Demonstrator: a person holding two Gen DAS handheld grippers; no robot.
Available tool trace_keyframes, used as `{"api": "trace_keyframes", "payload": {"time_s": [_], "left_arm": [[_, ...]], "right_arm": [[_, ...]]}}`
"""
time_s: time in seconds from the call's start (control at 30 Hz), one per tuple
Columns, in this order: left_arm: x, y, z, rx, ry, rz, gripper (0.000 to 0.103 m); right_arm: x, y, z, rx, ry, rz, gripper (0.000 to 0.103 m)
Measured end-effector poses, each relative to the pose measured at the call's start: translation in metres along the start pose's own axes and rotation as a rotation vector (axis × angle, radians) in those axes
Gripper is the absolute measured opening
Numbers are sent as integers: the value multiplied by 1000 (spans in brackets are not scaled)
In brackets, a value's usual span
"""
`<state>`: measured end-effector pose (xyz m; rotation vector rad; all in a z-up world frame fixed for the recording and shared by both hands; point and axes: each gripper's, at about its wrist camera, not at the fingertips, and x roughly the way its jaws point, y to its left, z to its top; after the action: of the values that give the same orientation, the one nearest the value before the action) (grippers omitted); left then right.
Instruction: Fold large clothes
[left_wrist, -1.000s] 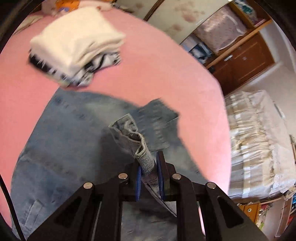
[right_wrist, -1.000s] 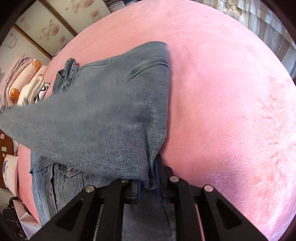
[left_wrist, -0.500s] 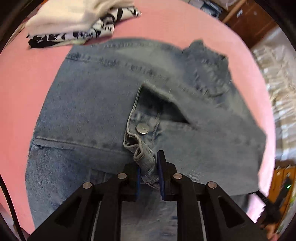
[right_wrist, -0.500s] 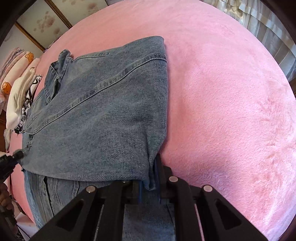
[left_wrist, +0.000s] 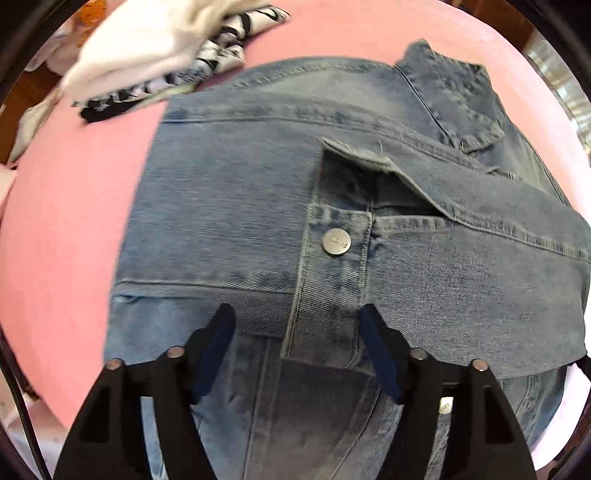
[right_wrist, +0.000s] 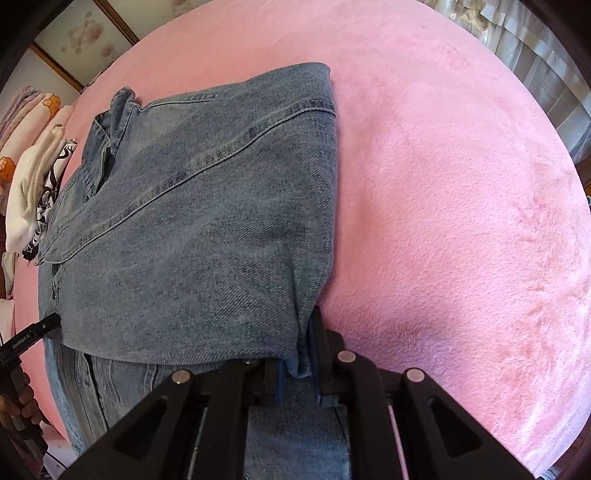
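Denim jacket (left_wrist: 229, 206) lies folded; left fingers (left_wrist: 218, 332) spread wide above it; right fingers (right_wrist: 317, 332) pinch its corner.

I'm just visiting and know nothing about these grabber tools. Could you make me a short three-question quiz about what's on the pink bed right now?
1. True or false: the left gripper is clamped on the denim jacket.
2. What is the right gripper holding?
3. Beside the jacket lies: A) a stack of folded clothes, B) a pillow, C) a shoe.

Key: 1 false, its jaws stand open over the cloth. 2 a corner of the jacket's folded-over layer. 3 A.
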<state>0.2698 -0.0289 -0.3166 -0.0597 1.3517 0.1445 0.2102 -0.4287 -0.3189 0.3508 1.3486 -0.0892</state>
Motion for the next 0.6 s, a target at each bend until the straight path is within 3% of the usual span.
{"api": "trace_keyframes", "payload": {"time_s": [0.17,0.3,0.33,0.4,0.6], "left_arm": [[-37,-12,-6,14,-66,9,78],[-58,-36,-11,54,-75,-25,78],[-62,-43,-11,67,-77,-41,78],[-70,-63,-13,101,-78,-82,78],[-81,-125,-14,234,-108,-231,78]], "right_arm": [[-4,4,4,-17,37,-14,16],[-17,5,8,-28,77,-9,30],[-22,4,8,-24,93,4,39],[-34,2,6,-13,112,45,46],[-67,13,1,-55,126,141,47]]}}
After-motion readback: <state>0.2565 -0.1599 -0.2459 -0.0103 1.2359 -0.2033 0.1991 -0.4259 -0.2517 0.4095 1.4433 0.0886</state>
